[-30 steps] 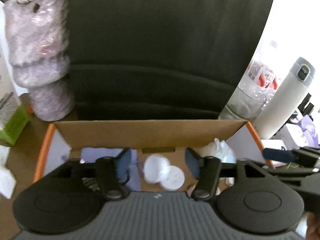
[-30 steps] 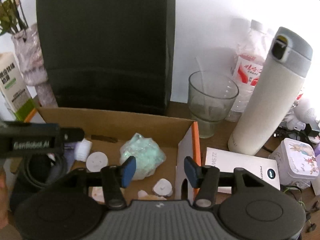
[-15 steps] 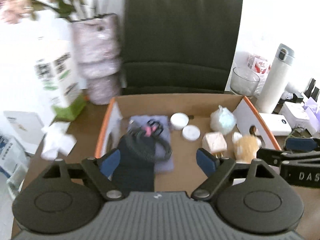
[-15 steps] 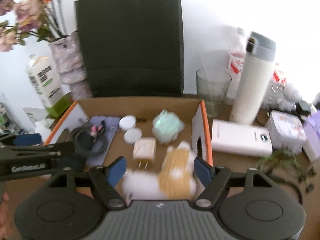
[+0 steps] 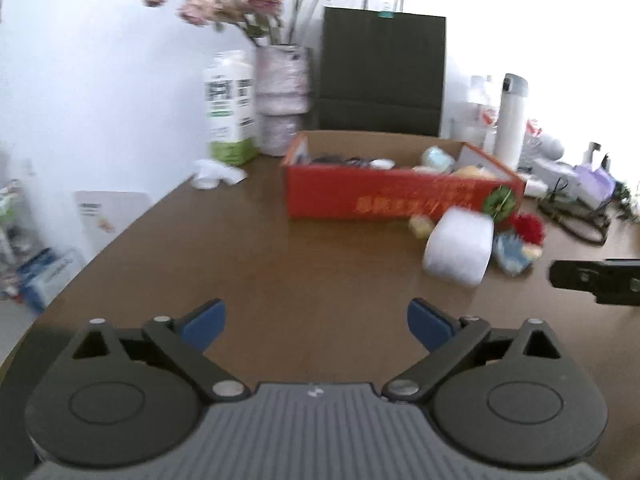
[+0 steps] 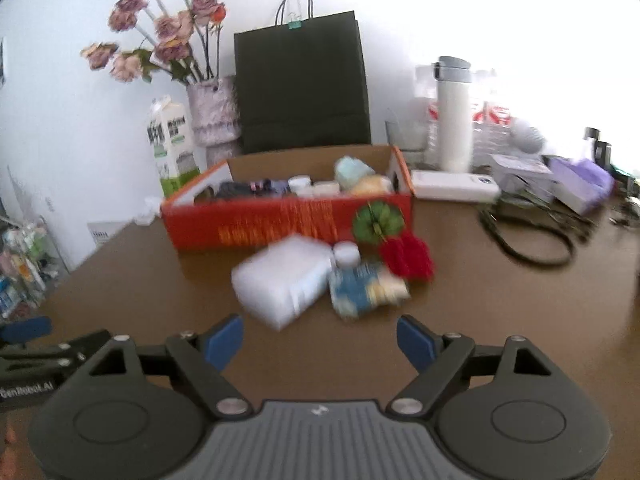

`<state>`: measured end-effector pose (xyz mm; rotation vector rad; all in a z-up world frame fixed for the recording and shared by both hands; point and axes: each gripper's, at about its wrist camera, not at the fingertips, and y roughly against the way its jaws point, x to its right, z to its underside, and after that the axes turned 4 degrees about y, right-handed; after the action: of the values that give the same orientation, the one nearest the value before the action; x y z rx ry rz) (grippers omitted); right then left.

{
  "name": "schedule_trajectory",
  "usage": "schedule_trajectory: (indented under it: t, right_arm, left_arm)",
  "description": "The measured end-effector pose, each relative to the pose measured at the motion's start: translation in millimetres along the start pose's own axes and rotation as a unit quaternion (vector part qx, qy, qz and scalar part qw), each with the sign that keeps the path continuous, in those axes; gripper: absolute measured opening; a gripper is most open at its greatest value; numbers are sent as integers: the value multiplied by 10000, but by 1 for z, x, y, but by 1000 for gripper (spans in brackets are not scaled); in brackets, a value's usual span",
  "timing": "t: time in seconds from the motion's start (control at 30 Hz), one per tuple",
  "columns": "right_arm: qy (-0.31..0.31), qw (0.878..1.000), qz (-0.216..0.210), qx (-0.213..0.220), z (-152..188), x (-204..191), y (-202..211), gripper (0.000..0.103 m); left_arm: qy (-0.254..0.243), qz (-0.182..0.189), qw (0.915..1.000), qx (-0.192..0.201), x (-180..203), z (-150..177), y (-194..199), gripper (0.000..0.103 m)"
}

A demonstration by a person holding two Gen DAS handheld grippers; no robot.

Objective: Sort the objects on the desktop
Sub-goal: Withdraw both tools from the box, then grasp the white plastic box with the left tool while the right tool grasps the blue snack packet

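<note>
A red-fronted cardboard box (image 5: 400, 200) (image 6: 288, 224) holds several small items, among them a dark cable bundle, white round lids and a pale green wad. In front of it on the brown table lie a white pack (image 5: 458, 246) (image 6: 284, 280), a blue packet (image 6: 364, 288), a red pompom (image 6: 408, 258) and a small white cap (image 6: 346, 252). My left gripper (image 5: 316, 320) hangs over bare table, well short of the box, jaws opening with nothing between them. My right gripper (image 6: 320, 340) sits just short of the white pack, jaws also opening and empty.
Behind the box stand a black paper bag (image 6: 300, 80), a vase of dried roses (image 6: 212, 112), a milk carton (image 6: 172, 144), a white thermos (image 6: 454, 116) and a glass. To the right lie a white power bank (image 6: 454, 190), a black cable loop (image 6: 532, 240) and purple boxes.
Both grippers have pulled back from above the box's inside to the near table, so the box's red front now shows. Both pairs of jaws have spread wider.
</note>
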<state>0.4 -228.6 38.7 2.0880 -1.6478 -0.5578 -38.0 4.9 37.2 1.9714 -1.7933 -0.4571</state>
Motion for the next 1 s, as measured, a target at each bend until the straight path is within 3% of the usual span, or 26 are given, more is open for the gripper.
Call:
schedule_trajectory:
  t: [0.2,0.33,0.5,0.73,1.0]
  right_arm:
    - [120,9998,77,116,60,-14,43,92]
    - [-78,9998,94,136,82,-16,67,95]
    - [296,9980,547,86,92,-28,80,96]
    - [132,9990,415,44,100,-27,86,96]
    - [52,9997,215,-131,107,-26,81,96]
  left_arm:
    - [-39,29,9997,246,-2,37,45,100]
    - [-231,63,9978,618,4,57,67,102]
    - [-173,283,9987,374,7,67,73,102]
    - [-306,379,9980,397,13,70,81,102]
    - [-339,455,9983,136,15,78,70,102]
